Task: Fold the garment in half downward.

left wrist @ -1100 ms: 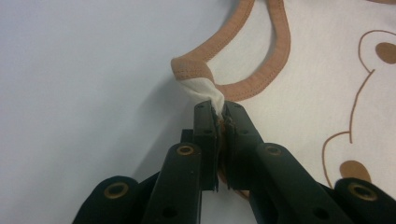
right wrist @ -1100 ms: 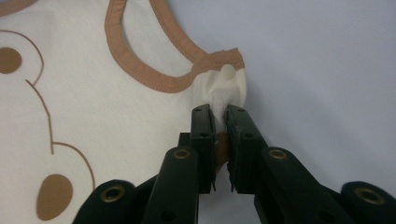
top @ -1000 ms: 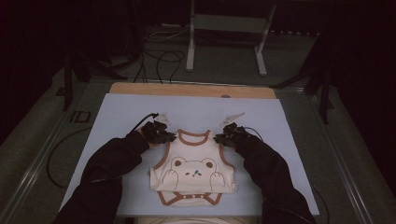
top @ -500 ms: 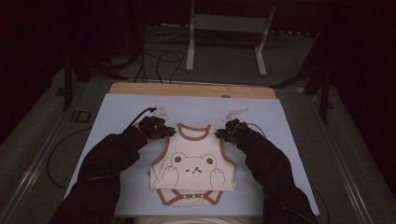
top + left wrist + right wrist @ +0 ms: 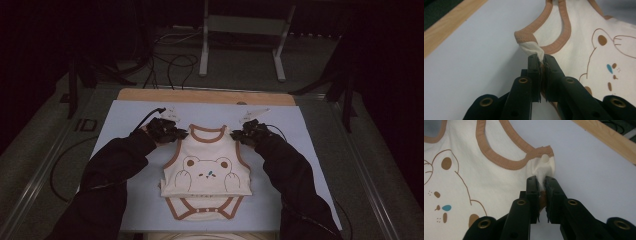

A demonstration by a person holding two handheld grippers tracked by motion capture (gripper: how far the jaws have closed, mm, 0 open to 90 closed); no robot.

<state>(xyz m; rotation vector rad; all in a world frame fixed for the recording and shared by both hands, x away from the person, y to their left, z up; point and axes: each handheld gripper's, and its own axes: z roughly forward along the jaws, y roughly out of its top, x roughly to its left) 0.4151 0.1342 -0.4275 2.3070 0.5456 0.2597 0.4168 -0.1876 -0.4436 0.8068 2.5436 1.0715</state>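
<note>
On the pale blue mat (image 5: 125,210), a cream bodysuit (image 5: 207,170) with brown trim and a bear print lies flat, neck away from the person. At its left shoulder strap, the left gripper (image 5: 176,134) pinches a bunched fold of cloth between closed jaws. At the right shoulder, beside a snap (image 5: 545,158), the right gripper (image 5: 238,135) is clamped on the fabric likewise.

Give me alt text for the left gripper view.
The left claw is shut on a bunched shoulder strap of a cream baby bodysuit with tan trim and a bear drawing, lying on a pale blue mat.
</note>
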